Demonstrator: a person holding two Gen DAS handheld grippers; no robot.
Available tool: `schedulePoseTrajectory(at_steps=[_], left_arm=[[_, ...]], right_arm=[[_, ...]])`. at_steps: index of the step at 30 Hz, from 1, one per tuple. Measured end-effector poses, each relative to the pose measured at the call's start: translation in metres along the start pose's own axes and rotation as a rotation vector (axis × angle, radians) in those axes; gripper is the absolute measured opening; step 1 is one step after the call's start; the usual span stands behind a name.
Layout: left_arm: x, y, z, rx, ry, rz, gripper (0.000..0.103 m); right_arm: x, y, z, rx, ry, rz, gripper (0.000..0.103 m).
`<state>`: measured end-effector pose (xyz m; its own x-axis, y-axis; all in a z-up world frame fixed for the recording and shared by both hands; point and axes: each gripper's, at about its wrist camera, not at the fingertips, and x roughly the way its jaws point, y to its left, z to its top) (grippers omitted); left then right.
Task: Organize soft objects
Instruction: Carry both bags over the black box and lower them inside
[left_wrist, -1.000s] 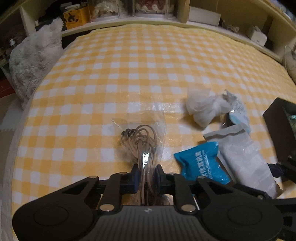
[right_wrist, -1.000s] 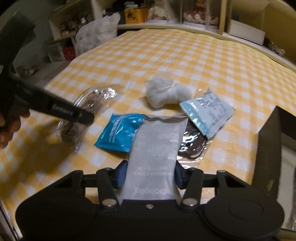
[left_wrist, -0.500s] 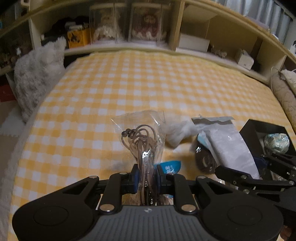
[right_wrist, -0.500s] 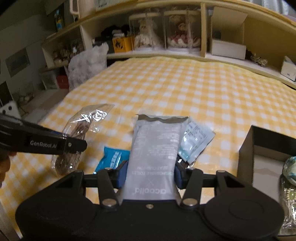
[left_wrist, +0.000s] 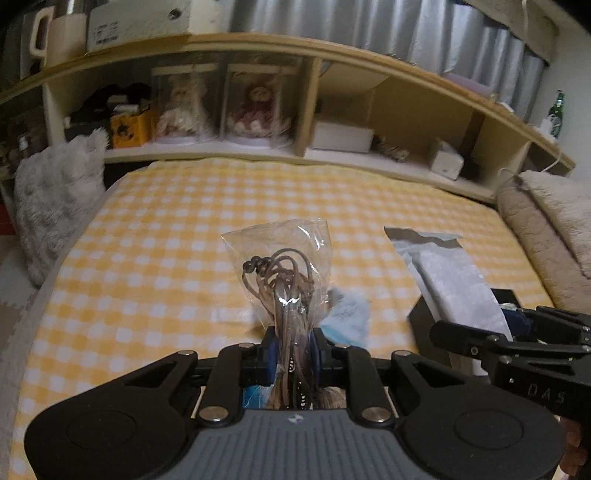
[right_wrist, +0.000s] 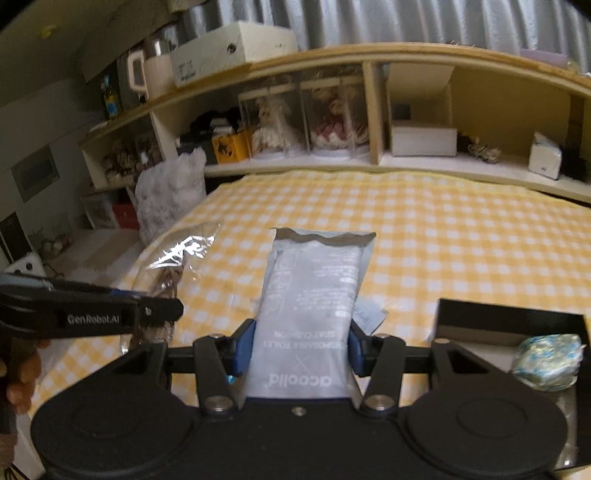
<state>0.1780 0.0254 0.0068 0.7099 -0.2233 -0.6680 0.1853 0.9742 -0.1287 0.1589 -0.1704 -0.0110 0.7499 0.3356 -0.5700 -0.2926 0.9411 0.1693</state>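
Note:
My left gripper (left_wrist: 293, 350) is shut on a clear plastic bag of brown cords (left_wrist: 282, 269) and holds it above the yellow checked bed (left_wrist: 155, 236). A flat grey packet (right_wrist: 310, 302) is clamped between the blue pads of my right gripper (right_wrist: 300, 345), also lifted off the bed. From the left wrist view the grey packet (left_wrist: 450, 273) and the right gripper's black arm (left_wrist: 498, 343) show at the right. The right wrist view has the cord bag (right_wrist: 173, 266) and the left gripper (right_wrist: 159, 312) at its left. A pale blue-white sachet (left_wrist: 349, 314) lies on the bed below.
A black open box (right_wrist: 509, 317) sits at the right and holds a crumpled blue-white bundle (right_wrist: 548, 360). A grey fluffy cushion (left_wrist: 55, 199) leans at the bed's left edge. Wooden shelves (left_wrist: 332, 122) with dolls and boxes run along the far side. A beige blanket (left_wrist: 546, 214) lies far right.
Both grippers have risen off the bed with their loads and tilted up. The shelves now fill the upper view and the items left on the bed have dropped mostly out of sight.

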Motion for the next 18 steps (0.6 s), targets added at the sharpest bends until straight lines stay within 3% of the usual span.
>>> schedulePoseTrajectory(at_steps=[7, 18], left_arm=[[-0.006, -0.039, 0.012, 0.040, -0.029, -0.051, 0.019], [0.014, -0.114, 0.014, 0.101, -0.011, -0.213, 0.019]], right_arm=[[-0.031, -0.033, 0.009, 0.029, -0.034, -0.043, 0.051], [-0.064, -0.098, -0.004, 0.084, -0.030, -0.159, 0.051]])
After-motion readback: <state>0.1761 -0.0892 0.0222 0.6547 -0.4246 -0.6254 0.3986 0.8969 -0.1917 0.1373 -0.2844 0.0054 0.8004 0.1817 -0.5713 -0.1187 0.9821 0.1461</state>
